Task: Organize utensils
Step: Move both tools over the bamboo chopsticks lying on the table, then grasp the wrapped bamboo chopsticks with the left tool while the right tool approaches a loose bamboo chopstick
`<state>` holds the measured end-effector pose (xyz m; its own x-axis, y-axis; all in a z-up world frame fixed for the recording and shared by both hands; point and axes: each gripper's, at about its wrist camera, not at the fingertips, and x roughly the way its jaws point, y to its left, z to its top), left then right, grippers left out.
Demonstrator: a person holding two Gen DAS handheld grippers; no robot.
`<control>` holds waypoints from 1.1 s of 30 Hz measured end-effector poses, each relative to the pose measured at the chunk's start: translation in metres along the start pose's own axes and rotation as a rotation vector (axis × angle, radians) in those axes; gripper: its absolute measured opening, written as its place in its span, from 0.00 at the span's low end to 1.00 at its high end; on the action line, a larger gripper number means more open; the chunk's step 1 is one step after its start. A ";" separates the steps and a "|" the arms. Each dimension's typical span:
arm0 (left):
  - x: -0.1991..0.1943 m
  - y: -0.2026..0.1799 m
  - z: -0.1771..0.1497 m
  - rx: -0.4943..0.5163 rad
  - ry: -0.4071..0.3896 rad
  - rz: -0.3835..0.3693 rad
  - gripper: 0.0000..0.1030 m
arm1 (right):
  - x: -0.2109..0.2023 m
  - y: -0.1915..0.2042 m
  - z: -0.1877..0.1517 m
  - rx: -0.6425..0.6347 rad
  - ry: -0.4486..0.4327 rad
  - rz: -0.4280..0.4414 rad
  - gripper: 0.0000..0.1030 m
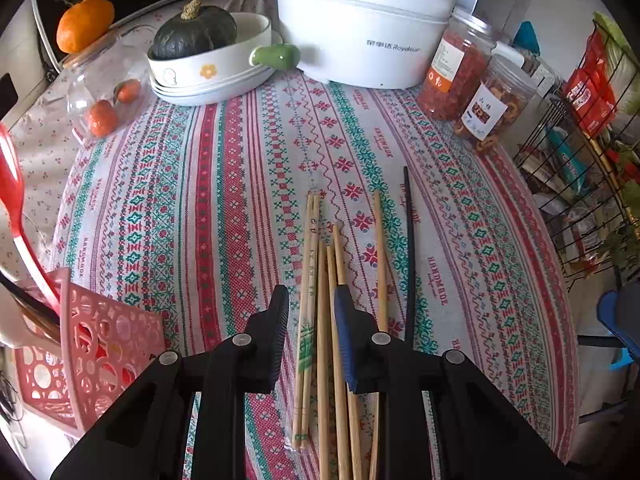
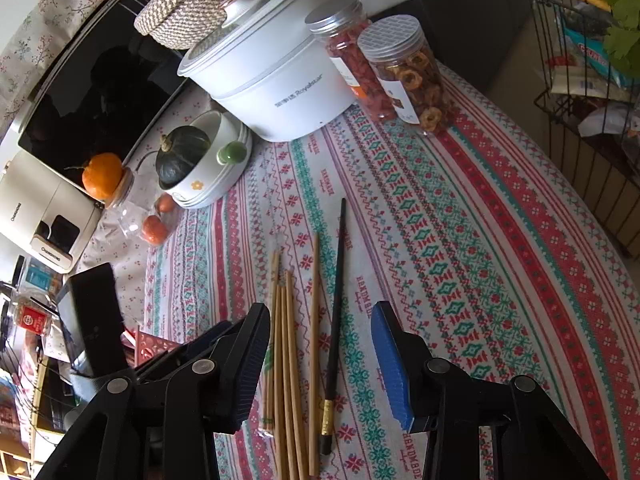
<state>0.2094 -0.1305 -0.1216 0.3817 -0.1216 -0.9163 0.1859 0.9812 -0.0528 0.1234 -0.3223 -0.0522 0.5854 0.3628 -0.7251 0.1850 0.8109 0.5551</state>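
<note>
On the patterned tablecloth (image 1: 224,184), near edge: bamboo chopsticks (image 1: 322,320) beside one black chopstick (image 2: 336,312). Left gripper (image 1: 310,336) fingers narrowed astride the bamboo bundle, grip unclear. Right gripper (image 2: 320,364) fingers fairly wide, holding nothing. Pink basket (image 1: 100,344) at left.

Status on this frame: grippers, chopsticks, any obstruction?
Left gripper open over the bamboo chopsticks, gripping nothing. Right gripper open, straddling them and the black chopstick. Pink basket to the left, nothing blocking.

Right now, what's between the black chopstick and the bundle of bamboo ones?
One lone bamboo chopstick lies between the black chopstick and the bundle, with bare cloth either side; the right wrist view shows it best.
</note>
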 end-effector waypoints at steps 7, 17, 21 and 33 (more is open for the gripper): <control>0.033 0.005 0.004 -0.012 0.063 -0.020 0.21 | -0.001 0.002 0.001 0.008 0.014 0.035 0.45; 0.036 0.009 0.002 -0.050 0.055 -0.054 0.09 | 0.001 0.001 0.000 0.004 0.016 0.029 0.45; 0.025 0.015 -0.007 -0.098 0.047 -0.143 0.09 | 0.003 0.003 0.000 -0.008 0.022 0.023 0.45; -0.066 0.017 -0.037 -0.057 -0.135 -0.265 0.09 | 0.041 0.011 -0.009 -0.087 0.120 -0.033 0.42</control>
<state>0.1534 -0.1002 -0.0766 0.4444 -0.3899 -0.8065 0.2454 0.9188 -0.3090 0.1422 -0.2943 -0.0800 0.4804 0.3831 -0.7890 0.1303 0.8584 0.4962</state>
